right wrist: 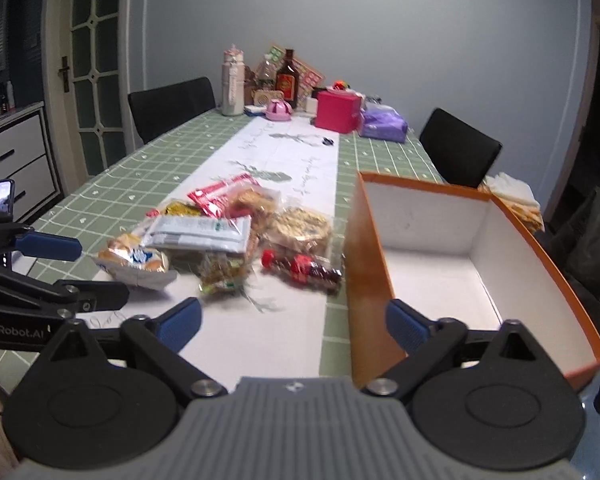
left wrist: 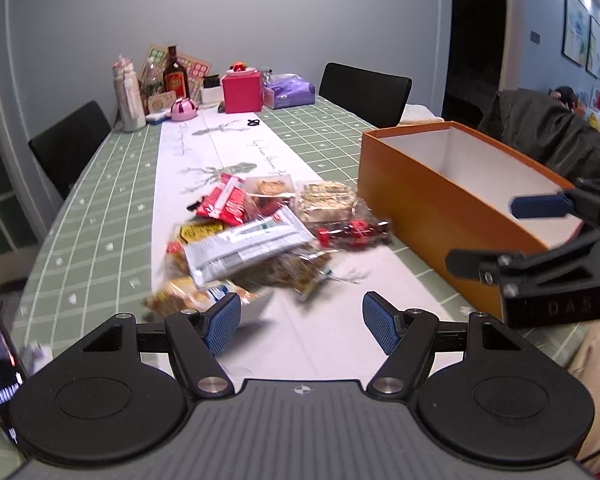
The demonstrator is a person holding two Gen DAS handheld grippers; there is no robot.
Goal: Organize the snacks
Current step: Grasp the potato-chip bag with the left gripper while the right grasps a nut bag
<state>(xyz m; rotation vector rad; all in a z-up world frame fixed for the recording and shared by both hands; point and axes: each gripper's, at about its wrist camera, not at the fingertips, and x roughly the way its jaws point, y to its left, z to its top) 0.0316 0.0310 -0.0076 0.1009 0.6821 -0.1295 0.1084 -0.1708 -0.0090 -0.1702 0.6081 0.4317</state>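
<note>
Both hand-held grippers, left (left wrist: 300, 322) and right (right wrist: 292, 326), are hovering spread and empty; the snack pile (left wrist: 256, 232) is lying on the tabletop (left wrist: 100, 184) just beside the orange box (left wrist: 432, 196).

Snack pile (left wrist: 256, 228) on the table runner (left wrist: 220, 148), open box (left wrist: 460, 184) just right of it

The bench (left wrist: 100, 184) wears a green cloth gridded with white lines, with a white runner (left wrist: 228, 152) printed with grey-green deer down its middle. The box (right wrist: 364, 264) is orange outside, white inside. A red-and-white packet (left wrist: 224, 200) tops the snacks; both grippers have blue pads.
</note>
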